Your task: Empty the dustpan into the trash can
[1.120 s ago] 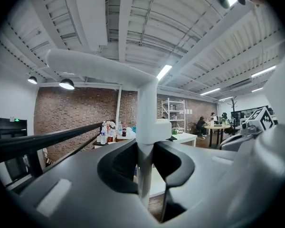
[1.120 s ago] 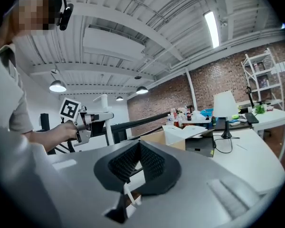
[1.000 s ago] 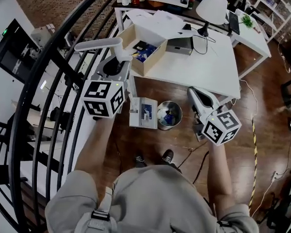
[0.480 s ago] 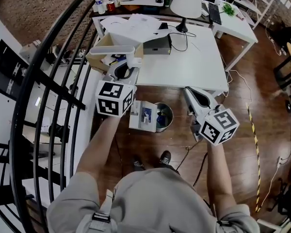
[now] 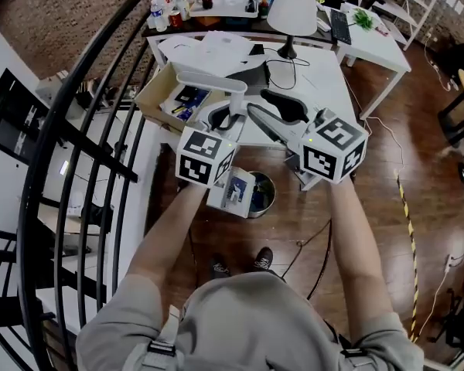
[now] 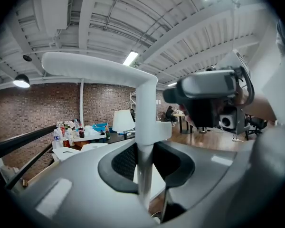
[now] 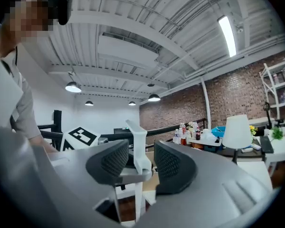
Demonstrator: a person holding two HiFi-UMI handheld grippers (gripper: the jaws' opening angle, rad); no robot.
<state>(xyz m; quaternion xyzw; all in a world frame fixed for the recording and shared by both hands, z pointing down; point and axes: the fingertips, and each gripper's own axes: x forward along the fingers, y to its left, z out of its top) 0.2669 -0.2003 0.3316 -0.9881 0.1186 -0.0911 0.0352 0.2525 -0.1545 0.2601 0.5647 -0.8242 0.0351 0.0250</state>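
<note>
My left gripper (image 5: 220,120) is shut on the thin white stem of the dustpan handle (image 5: 213,82), which runs up between its jaws in the left gripper view (image 6: 145,163). The white dustpan (image 5: 232,192) hangs below, tilted, partly over the round metal trash can (image 5: 267,198) on the floor. My right gripper (image 5: 267,109) points left at the handle. Its jaws are opening, and the handle (image 7: 138,146) shows in the gap between them (image 7: 140,164) without the pads pressing on it. The right gripper (image 6: 209,99) also appears close by in the left gripper view.
A white table (image 5: 325,83) stands just behind the trash can, with a lamp (image 5: 292,10) and an open cardboard box (image 5: 170,91) at its left end. A black curved railing (image 5: 85,114) runs along the left. A cable (image 5: 321,265) lies on the wooden floor.
The right gripper rose from low on the right up to the handle and opened its jaws. The left gripper carried the dustpan rightward, toward the trash can.
</note>
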